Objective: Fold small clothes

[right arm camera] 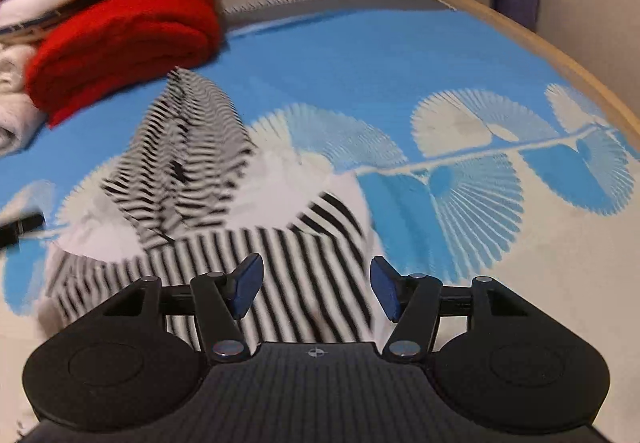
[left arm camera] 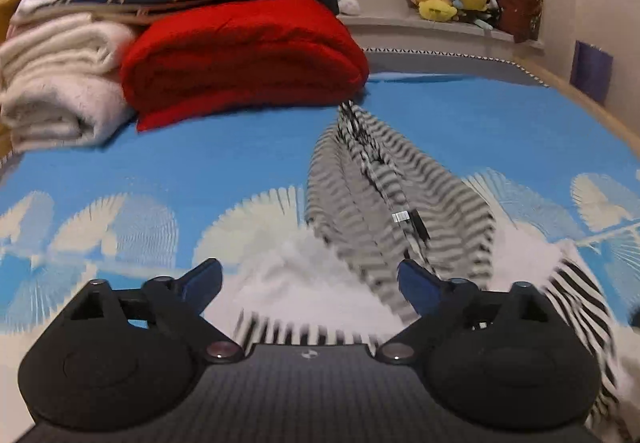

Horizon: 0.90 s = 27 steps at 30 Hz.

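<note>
I saw the black-and-white striped garment (left arm camera: 384, 195) lying crumpled and partly bunched on the blue patterned bed cover (left arm camera: 200, 155), its narrow end (right arm camera: 180, 83) reaching just beside the folded red blanket (left arm camera: 244, 55), its wider striped part (right arm camera: 280, 263) spread nearer me.

Bright even indoor light, motion blur, fisheye-curved edges

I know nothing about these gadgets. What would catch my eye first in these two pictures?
Probably the black-and-white striped garment, lying rumpled on the bright blue bedspread just ahead of both tools. Next, the folded red blanket at the far left of the bed, beside a stack of white bedding. In the foreground, the right hand-held gripper has its blue pads apart above the stripes, gripping nothing.
</note>
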### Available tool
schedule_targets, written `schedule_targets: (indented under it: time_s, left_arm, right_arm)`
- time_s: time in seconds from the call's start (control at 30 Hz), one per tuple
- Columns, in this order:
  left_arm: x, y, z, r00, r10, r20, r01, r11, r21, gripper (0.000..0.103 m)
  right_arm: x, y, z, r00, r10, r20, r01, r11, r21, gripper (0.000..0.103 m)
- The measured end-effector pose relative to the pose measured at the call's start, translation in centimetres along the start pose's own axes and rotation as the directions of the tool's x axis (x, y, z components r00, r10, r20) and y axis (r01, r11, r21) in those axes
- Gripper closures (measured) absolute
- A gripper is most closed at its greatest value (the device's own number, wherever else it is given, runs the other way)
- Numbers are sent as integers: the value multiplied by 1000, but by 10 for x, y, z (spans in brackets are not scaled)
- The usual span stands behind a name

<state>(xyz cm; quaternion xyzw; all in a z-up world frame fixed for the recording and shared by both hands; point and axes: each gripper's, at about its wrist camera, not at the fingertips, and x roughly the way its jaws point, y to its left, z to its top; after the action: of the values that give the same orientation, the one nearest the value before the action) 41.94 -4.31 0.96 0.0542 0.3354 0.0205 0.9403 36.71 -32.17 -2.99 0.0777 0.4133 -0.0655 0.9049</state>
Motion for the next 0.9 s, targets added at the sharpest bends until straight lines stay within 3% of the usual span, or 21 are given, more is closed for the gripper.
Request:
schedule_targets:
  time_s: [0.07,0.17,0.27,0.47,0.63,0.7,0.73,0.77,0.83,0.9]
  left_arm:
    - [26,-6,19,1000,30,6,-30,999,16,21]
    - [72,-12,48,998,65,9,-65,998,19,31]
    - [126,-22,73,996,88,14,-88,995,51,31]
    - [235,-33,117,998,65,3,-65,997,36,30]
    - [303,-40,130,993,84,-84,-78,994,73,34]
    - [315,-41,126,992,67,-105,-57,994,93,63]
    - [318,-43,124,991,43,-125,-28,992,121,99]
    - [318,-46,122,990,44,-135,-22,986,163,101]
    - [302,-50,121,995,54,-83,-33,972,233,102]
    - [275,-49,126,999,17,-32,-8,965,263,102]
  right_arm:
    - [5,-4,0,1000,-23,-19,23,1000,-3,42]
    - [11,-10,1,998,-51,-30,52,999,10,42]
    - [16,-14,2,997,-72,-40,73,997,12,42]
    - [25,-13,5,995,-84,-51,83,996,-19,42]
    - [30,-20,10,992,-122,-42,120,992,-34,42]
    - [35,-23,8,988,-144,-52,141,989,-50,42]
    - [37,-24,8,986,-153,-63,150,987,-50,42]
    - [39,-26,8,985,-156,-74,153,987,-43,42]
    - [38,-28,10,985,-153,-73,152,988,-30,42]
    - [34,-26,14,987,-151,-59,150,988,-29,42]
